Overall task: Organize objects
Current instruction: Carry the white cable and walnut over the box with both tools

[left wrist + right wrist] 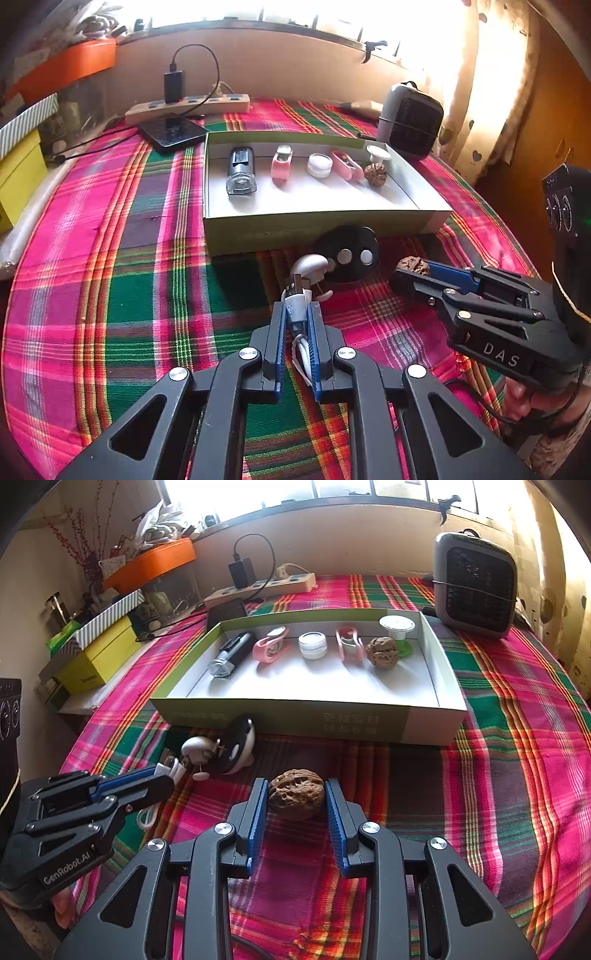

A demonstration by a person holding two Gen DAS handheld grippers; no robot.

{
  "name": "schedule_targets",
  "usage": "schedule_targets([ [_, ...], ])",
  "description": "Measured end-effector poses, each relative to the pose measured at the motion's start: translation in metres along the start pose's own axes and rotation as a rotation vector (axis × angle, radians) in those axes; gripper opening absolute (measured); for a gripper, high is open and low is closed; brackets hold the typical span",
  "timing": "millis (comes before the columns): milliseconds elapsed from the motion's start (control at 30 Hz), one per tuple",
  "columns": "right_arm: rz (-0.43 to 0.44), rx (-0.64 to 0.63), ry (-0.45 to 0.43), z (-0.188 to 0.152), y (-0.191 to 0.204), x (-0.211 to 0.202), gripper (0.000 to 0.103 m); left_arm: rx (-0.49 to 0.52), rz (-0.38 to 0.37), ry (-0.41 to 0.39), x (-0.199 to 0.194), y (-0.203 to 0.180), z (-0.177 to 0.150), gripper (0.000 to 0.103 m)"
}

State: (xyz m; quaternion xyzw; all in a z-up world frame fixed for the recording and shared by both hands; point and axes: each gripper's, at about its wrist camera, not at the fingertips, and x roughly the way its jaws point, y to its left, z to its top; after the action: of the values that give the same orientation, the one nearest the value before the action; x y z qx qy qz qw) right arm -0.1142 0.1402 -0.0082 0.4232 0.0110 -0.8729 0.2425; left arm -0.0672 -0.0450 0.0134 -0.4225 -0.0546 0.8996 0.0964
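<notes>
Two hand-held grippers grip: left (295,314) clamped on a white cable (295,310), right (295,797) on a walnut (295,794).

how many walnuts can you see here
2. One walnut lies in the box, at its right end beside the white spool. The other walnut is between the right gripper fingers, in front of the box.

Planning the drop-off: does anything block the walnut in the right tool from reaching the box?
Only the box's near cardboard wall stands between; the brown wrinkled walnut in the right tool must clear it. The white floor beyond is bare.
</notes>
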Motion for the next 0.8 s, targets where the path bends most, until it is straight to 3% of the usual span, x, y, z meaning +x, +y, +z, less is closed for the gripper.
schedule_targets([
  [800, 0.016, -0.017, -0.064, 0.015, 0.005, -0.022, 0.032, -0.018, -0.031, -0.053, -0.02, -0.001, 0.017, 0.01],
])
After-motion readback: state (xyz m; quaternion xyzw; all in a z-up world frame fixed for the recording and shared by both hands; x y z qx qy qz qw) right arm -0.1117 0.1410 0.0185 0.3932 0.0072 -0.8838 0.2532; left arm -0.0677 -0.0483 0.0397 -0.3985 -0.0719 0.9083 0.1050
